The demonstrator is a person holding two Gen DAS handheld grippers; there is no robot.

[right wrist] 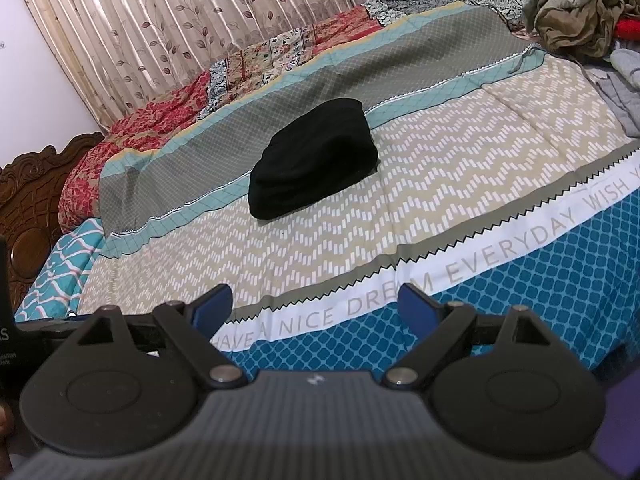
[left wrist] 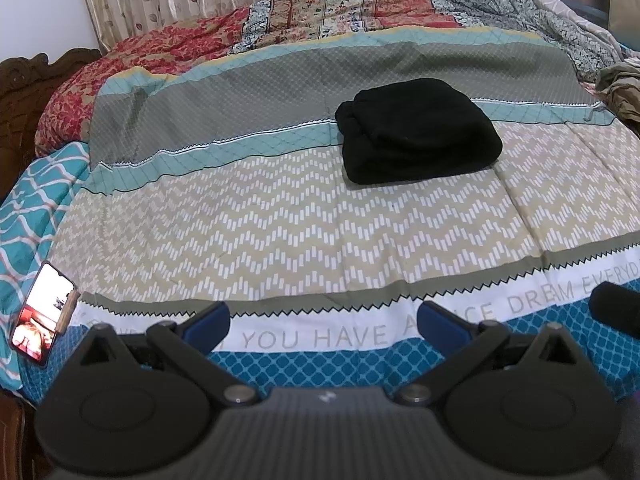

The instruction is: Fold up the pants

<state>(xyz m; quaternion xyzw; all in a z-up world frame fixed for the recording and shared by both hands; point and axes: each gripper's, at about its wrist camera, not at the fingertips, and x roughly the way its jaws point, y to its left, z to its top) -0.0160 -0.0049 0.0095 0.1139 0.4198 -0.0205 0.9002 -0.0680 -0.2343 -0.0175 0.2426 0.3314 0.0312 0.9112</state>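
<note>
The black pants (left wrist: 418,132) lie folded into a thick, compact bundle on the patterned bedspread (left wrist: 280,216), resting across the line where the teal band meets the beige zigzag band; in the left wrist view they sit right of centre in the upper half of the frame, and in the right wrist view they lie near the middle of the frame. The left gripper (left wrist: 324,322) fills the bottom of its view with its blue-padded fingers spread wide and nothing between them, well apart from the pants. The right gripper (right wrist: 316,306) stands at the bottom of its frame likewise, jaws wide and empty, over the white strip of printed lettering. A phone (left wrist: 42,312) with a lit screen lies at the lower left edge of the left wrist view. A crumpled heap of olive-brown clothes (right wrist: 576,8) sits in the upper right corner of the right wrist view. A leaf-printed curtain (right wrist: 180,20) hangs along the top behind the bed, and a carved wooden headboard (right wrist: 28,200) shows at the left edge.
</note>
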